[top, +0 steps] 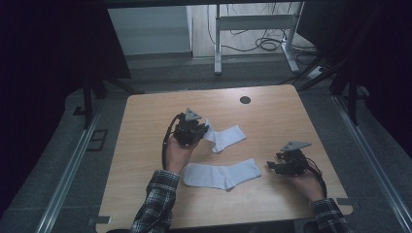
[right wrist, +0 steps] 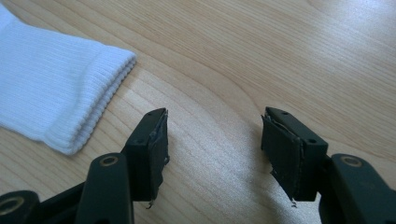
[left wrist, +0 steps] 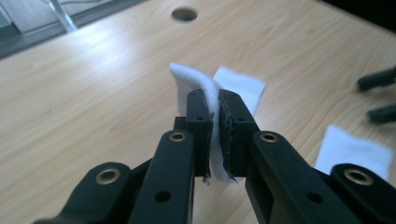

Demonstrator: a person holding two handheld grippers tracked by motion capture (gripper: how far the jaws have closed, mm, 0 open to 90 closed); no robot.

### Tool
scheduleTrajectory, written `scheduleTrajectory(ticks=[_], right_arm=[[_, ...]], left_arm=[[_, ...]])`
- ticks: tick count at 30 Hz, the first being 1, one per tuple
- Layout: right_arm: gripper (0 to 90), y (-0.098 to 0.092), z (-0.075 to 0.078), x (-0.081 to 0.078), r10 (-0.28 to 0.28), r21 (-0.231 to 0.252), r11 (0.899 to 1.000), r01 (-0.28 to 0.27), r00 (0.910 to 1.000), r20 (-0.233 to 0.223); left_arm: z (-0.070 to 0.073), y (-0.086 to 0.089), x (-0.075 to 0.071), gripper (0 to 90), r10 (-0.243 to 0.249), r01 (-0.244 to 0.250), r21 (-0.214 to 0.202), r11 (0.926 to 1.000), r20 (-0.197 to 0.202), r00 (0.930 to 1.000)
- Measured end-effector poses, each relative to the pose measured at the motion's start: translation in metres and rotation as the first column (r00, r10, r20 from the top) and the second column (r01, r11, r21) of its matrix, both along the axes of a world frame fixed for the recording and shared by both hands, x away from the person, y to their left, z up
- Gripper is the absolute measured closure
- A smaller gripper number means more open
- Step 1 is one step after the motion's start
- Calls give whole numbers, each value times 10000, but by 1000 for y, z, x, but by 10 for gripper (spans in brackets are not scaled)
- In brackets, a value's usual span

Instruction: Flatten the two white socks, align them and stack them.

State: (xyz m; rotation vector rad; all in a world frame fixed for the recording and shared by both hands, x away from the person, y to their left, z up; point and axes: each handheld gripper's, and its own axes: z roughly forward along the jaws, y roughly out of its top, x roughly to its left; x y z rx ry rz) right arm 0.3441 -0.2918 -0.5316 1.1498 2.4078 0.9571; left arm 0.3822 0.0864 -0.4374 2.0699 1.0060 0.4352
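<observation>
My left gripper is clamped on a fold of the far white sock, its pinched end raised off the wooden table, while my right gripper sits with jaws apart and nothing in them, just beside the cuff of the near white sock. To pair them well I'd keep the pinch firm, carry the far sock low over the near one, line up cuffs before letting go

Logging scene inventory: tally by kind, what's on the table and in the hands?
White socks: 2, far sock pinched in the left gripper, near sock flat on the table
Grippers: 2, right gripper open, holding nothing
Total: 4
</observation>
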Motion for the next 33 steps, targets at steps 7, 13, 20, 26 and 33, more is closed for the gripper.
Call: scheduleTrajectory(ticks=[7, 13, 20, 26, 33], right_arm=[[409, 0, 0, 0, -127, 122, 9998, 128, 9999, -75], [395, 1, 0, 0, -138, 138, 9998, 139, 9999, -89], [378, 3, 0, -1, -135, 0, 9999, 135, 9999, -45], [374, 4, 0, -2, -147, -35, 9999, 147, 9999, -27], [374, 4, 0, -1, -163, -57, 9999, 163, 9999, -38]], left_arm=[[-22, 25, -6, 817, 452, -435, 615, 9972, -269, 9986], [-39, 47, -10, 817, 923, -871, 1097, 9901, -433, 9948], [-64, 63, -15, 814, 1398, -1267, 1677, 9777, -690, 9878], [-82, 68, -17, 680, 1669, -1475, 1903, 9706, -901, 9819], [-76, 80, -18, 592, 2360, -2311, 969, 9681, -422, 9708]])
